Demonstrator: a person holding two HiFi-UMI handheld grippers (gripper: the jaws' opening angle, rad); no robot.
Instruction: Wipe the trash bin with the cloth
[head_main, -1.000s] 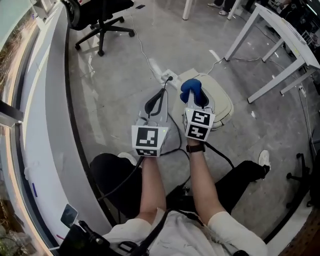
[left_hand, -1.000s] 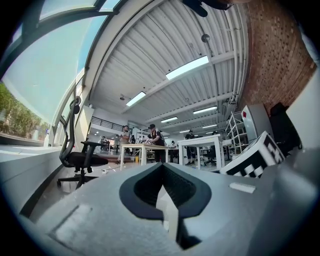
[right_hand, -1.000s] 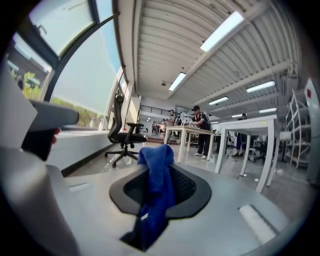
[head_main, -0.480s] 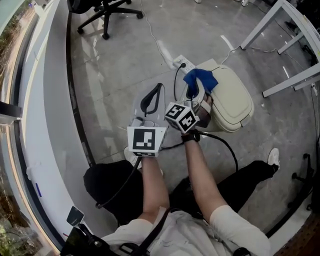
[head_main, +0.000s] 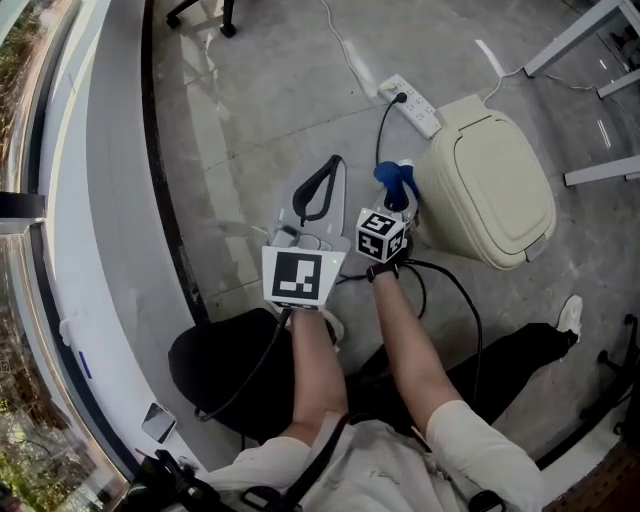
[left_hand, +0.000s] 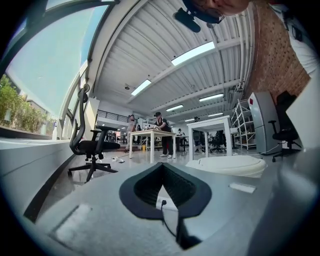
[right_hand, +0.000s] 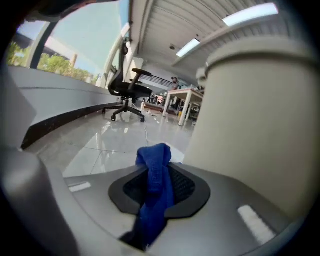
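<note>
The beige trash bin (head_main: 495, 190) stands on the floor with its lid down. My right gripper (head_main: 398, 192) is shut on a blue cloth (head_main: 392, 178) and sits low against the bin's left side. In the right gripper view the cloth (right_hand: 154, 185) hangs bunched between the jaws of that gripper (right_hand: 157, 162), with the bin's wall (right_hand: 260, 135) close on the right. My left gripper (head_main: 330, 165) is shut and empty, held over the floor left of the bin. In the left gripper view that gripper (left_hand: 162, 167) points across the floor and the bin's lid (left_hand: 227, 165) shows to the right.
A white power strip (head_main: 412, 102) with cables lies on the floor just behind the bin. A black cable (head_main: 455, 295) loops by my legs. A long white ledge (head_main: 95, 230) runs along the left. An office chair (left_hand: 90, 145) and tables stand farther off.
My right gripper has carried the cloth off the bin's lid and down to its left side. The left gripper has barely moved.
</note>
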